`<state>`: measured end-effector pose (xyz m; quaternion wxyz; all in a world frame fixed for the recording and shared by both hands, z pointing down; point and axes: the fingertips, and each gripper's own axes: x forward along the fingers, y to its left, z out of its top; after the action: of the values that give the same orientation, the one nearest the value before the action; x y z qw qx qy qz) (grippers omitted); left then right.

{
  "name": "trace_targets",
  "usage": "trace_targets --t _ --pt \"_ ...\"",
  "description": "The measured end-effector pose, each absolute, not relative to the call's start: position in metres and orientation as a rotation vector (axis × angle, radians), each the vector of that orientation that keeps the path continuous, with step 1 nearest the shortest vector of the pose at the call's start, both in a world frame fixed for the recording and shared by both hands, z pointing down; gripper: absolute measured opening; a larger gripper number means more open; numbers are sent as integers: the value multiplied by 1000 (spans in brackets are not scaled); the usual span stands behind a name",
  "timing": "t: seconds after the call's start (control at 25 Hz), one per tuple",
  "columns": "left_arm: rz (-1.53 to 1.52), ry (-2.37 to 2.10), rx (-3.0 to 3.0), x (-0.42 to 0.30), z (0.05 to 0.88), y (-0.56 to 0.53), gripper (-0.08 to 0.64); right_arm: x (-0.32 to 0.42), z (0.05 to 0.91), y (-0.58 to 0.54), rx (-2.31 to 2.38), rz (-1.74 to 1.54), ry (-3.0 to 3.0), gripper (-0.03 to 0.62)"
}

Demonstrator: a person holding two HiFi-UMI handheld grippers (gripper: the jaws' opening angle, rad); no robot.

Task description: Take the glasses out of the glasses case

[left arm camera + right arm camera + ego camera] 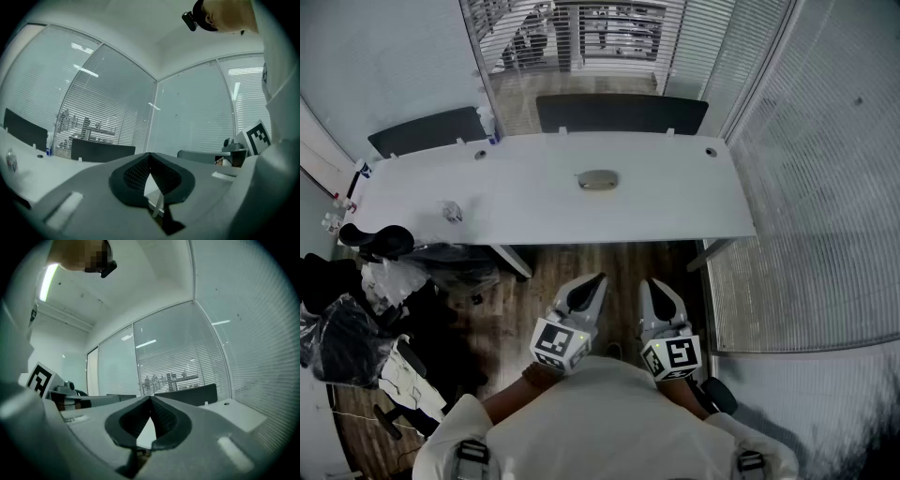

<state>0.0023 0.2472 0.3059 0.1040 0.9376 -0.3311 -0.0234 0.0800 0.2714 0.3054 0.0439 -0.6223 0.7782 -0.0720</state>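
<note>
A closed grey oval glasses case (597, 180) lies on the white table (675, 206), near the middle of it. I stand back from the table's near edge. My left gripper (596, 279) and right gripper (649, 284) are held side by side close to my body, over the wooden floor and pointing at the table. Both are shut with nothing between the fingers. In the left gripper view the left gripper (149, 155) shows its tips meeting, and in the right gripper view the right gripper (150, 399) does too. The glasses are not visible.
A small clear object (452, 213) sits at the table's left part. Dark screens (621, 113) stand along the far edge. Black chairs, bags and clutter (366, 319) crowd the floor at left. A glass wall with blinds (825, 187) runs along the right.
</note>
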Motion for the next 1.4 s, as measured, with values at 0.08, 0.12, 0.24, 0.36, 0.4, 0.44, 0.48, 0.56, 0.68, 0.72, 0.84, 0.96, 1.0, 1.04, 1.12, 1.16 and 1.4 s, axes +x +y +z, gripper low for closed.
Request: trace_targets --t 0.08,0.12,0.24,0.36,0.4,0.44,0.48,0.56,0.68,0.72,0.84,0.96,1.0,1.04,1.12,1.16,1.4 --pt "-65 -977 2761 2 307 247 3 80 306 271 -1902 -220 2384 0" --pt "-63 -978 2759 2 308 247 3 79 307 271 -1902 -219 2388 0" --pt "-60 -981 2756 3 310 247 3 80 307 272 -1890 -219 2399 0" --pt "-57 -980 2758 7 309 247 3 83 306 272 -1866 -230 2397 0" --pt "-58 -977 2757 8 308 248 3 83 305 272 -1850 -240 2397 2" --pt "-61 -976 2756 9 308 248 3 83 305 272 -1833 -253 2400 2" --pt "-64 -975 2754 10 307 248 3 83 305 272 -1823 -266 2406 2" --pt "-66 -977 2754 13 306 249 3 84 307 272 -1819 -274 2417 2" --pt "-66 -981 2754 18 307 252 3 87 303 276 -1802 -246 2431 2" --pt "-64 -985 2754 20 307 252 3 88 303 276 -1799 -236 2438 2" --pt "-56 -1002 2742 26 311 253 3 95 303 278 -1790 -228 2452 2" --pt "-51 -1011 2733 34 312 256 3 106 306 280 -1788 -248 2451 2" --pt "-48 -1013 2731 37 312 256 3 110 307 280 -1787 -256 2451 2" --pt "-45 -1018 2730 40 313 257 3 113 309 280 -1785 -263 2450 2" --pt "-40 -1030 2720 44 316 258 3 119 312 280 -1781 -270 2449 2" --pt "-37 -1035 2714 44 319 259 3 122 314 280 -1782 -270 2449 2" --pt "-21 -1046 2704 53 324 259 3 137 312 283 -1792 -257 2431 2"
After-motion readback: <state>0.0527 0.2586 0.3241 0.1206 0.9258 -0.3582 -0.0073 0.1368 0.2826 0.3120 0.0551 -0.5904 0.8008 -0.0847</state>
